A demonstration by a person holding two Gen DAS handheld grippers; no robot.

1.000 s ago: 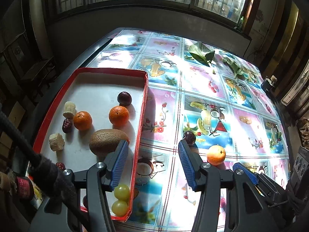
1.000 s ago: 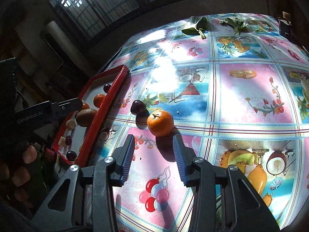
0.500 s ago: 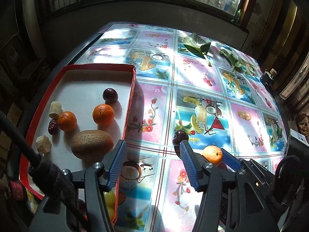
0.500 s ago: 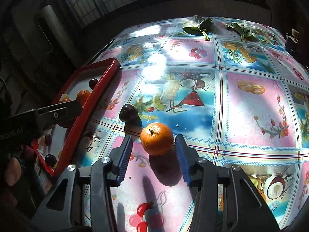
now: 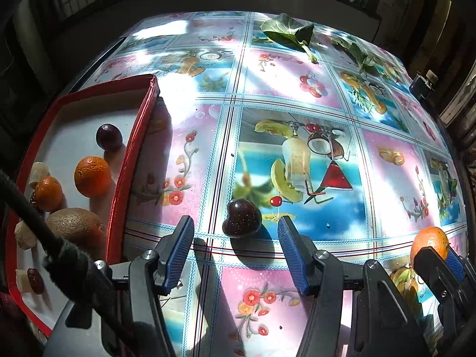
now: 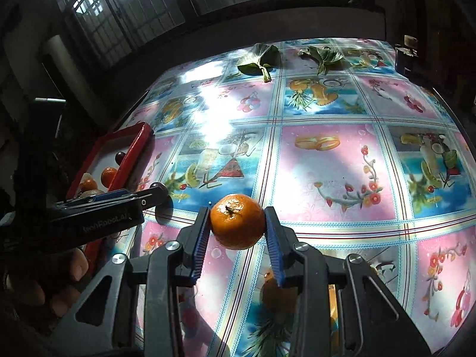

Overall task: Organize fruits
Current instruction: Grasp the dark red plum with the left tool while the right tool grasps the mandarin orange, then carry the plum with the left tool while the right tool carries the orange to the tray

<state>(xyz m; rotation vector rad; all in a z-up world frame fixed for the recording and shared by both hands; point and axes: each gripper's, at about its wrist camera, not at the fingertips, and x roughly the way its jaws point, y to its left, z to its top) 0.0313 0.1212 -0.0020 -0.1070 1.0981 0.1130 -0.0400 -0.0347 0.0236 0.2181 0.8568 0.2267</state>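
Surroundings: the bench point(image 5: 297, 89) carries a glossy fruit-print cloth. Two loose green leaves point(image 6: 258, 59) lie at its far edge, well apart from the work. A red-rimmed tray point(image 5: 139, 136) sits at the left side of the bench; in it are a dark plum point(image 5: 109, 136), two oranges point(image 5: 92, 176), a kiwi point(image 5: 76, 226), pale fruit chunks and small red dates. The tray wall stands between these and the loose fruit on the cloth. A black cable point(image 5: 44, 238) crosses the lower left of the left wrist view and hides part of the tray.

Left tongs point(image 5: 235, 238): spread wide, holding nothing, neither blue pad touching fruit. A dark red plum point(image 5: 242, 217) rests on the cloth between the two fingertips, slightly nearer the right pad, with a clear gap on each side.

Right tongs point(image 6: 236, 229): closed onto a mandarin point(image 6: 237, 221), both blue pads pressed against its flanks, stem end facing the camera. Its shadow lies on the cloth below it; whether it is clear of the cloth cannot be told. It is well right of the tray.
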